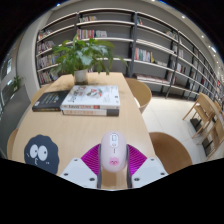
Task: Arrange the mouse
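mouse (113, 148) — clamped in gripper (113, 160)

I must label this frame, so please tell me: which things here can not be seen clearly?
- Mouse, gripper view: held between the pink pads; its near end is hidden.
- Book titles: too small to read.
- Mouse pad: one side cut off by the view's edge.
- Shelf contents: too small.

The gripper (113, 170) shows two pale grey-white fingers, at seven and five o'clock, angular and flat-faced, each bearing a magenta pad (96, 158) with a fine ribbed texture on its inner face
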A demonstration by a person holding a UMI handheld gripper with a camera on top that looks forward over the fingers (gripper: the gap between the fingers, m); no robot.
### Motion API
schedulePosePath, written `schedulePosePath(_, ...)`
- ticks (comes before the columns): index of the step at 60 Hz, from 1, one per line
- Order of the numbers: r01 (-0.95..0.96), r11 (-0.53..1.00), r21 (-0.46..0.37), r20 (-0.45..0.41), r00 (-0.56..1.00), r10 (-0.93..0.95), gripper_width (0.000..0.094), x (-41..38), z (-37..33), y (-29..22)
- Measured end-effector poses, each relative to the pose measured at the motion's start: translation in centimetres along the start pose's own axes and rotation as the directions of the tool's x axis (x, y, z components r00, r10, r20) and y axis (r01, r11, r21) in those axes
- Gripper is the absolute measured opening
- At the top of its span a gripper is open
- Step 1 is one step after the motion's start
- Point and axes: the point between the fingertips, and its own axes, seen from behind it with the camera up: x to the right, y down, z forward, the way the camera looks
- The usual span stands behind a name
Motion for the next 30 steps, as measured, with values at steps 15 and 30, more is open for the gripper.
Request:
schedulePosePath(15, -0.009, 0.967, 0.256, 0.039, 0.999, -0.001, 0.0338, -11.1, -9.3, -14.9)
schedulePosePath(30, 0.060, 0.986, 0.156, 0.134, 0.988, -0.081, 0.0340, -25.9, -6.6, -7.5)
